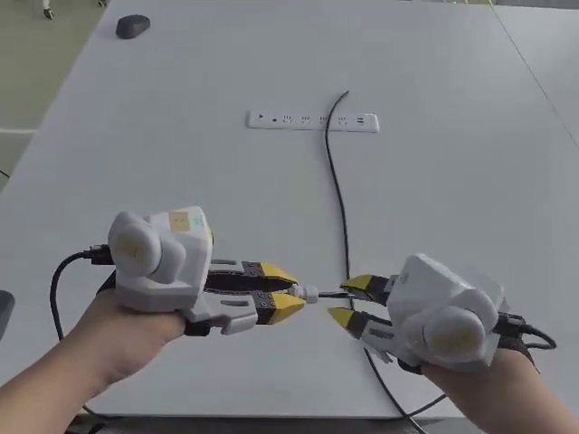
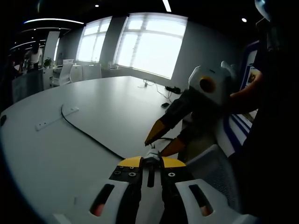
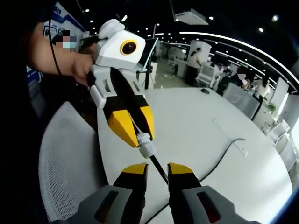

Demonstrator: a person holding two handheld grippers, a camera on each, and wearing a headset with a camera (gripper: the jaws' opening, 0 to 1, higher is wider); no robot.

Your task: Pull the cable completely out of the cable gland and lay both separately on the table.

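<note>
Above the near edge of the bench (image 1: 181,163): cable gland (image 1: 308,294) clamped in the left hand-held gripper (image 1: 294,296).
The small white gland lies with its long axis left-right, outlet facing right. A thin black cable (image 1: 336,181) leaves it between the spread, released jaws of the right hand-held gripper (image 1: 342,300) and runs along the bench past the far power strip (image 1: 312,120).

The head view looks down from over the table's (image 1: 181,163) near edge toward its far edge, seeing the left gripper (image 1: 291,295) and right gripper (image 1: 342,300) from above and behind. The left gripper view runs close along its jaws at the right gripper, and the right gripper view faces straight back; all three share the gland (image 1: 309,295) and cable (image 1: 336,181) between them.
</note>
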